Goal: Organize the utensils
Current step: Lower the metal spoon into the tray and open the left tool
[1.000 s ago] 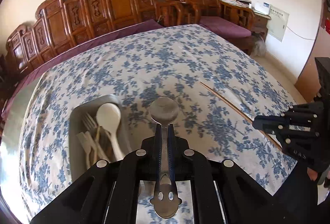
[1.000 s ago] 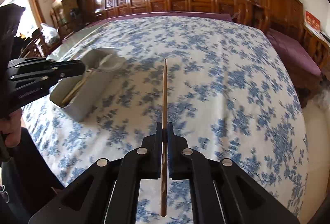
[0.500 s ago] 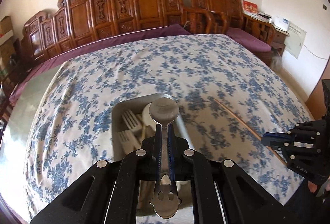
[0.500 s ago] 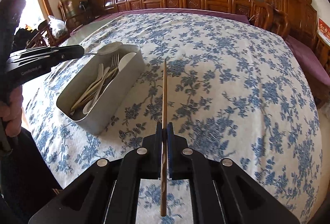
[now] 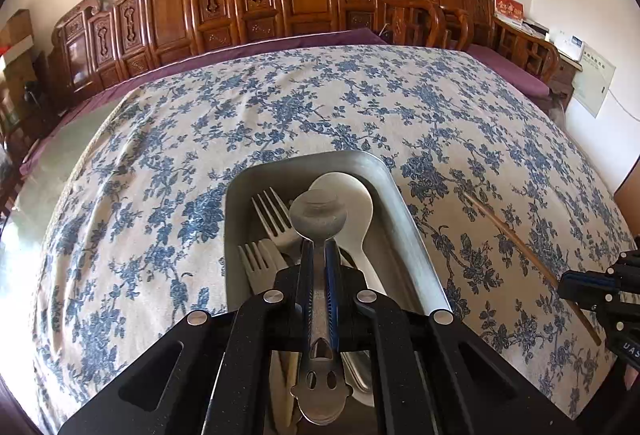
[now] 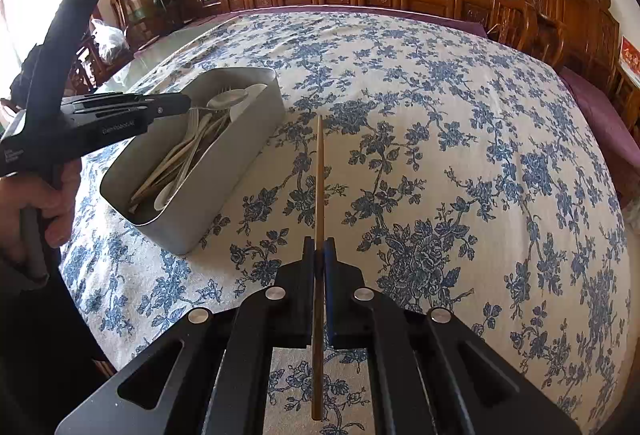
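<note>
Left wrist view: the left tongs [image 5: 318,255] are clenched on the handle of a steel spoon [image 5: 318,221], whose bowl now hangs over the open tin [image 5: 412,235]; a second ago the tin lay off to the left of the spoon, so the hand has carried the spoon across and slightly down until it sits above the forks [image 5: 272,219] and the white spoon [image 5: 356,207] already inside. By this reading the spoon is placed for release, though it is not yet let go and does not appear to touch the contents. At the right edge the right tongs [image 5: 568,285] hold a chopstick [image 5: 508,231] slanting above the cloth [image 5: 160,163] that covers the counter. The letters "UAS" show on the right tool's body; a red card and a green wall plaque behind are too small to read. Right wrist view: the right tongs [image 6: 319,255] are clenched on the chopstick [image 6: 319,175], which points straight ahead above the cloth [image 6: 460,139], just right of the tin [image 6: 224,179]; it has drawn nearer the tin than a second ago and probably goes in next. The left tongs [image 6: 186,107] reach in from the left, the spoon [image 6: 228,99] over the tin's far end. White lettering on that tool is too blurred to read.
</note>
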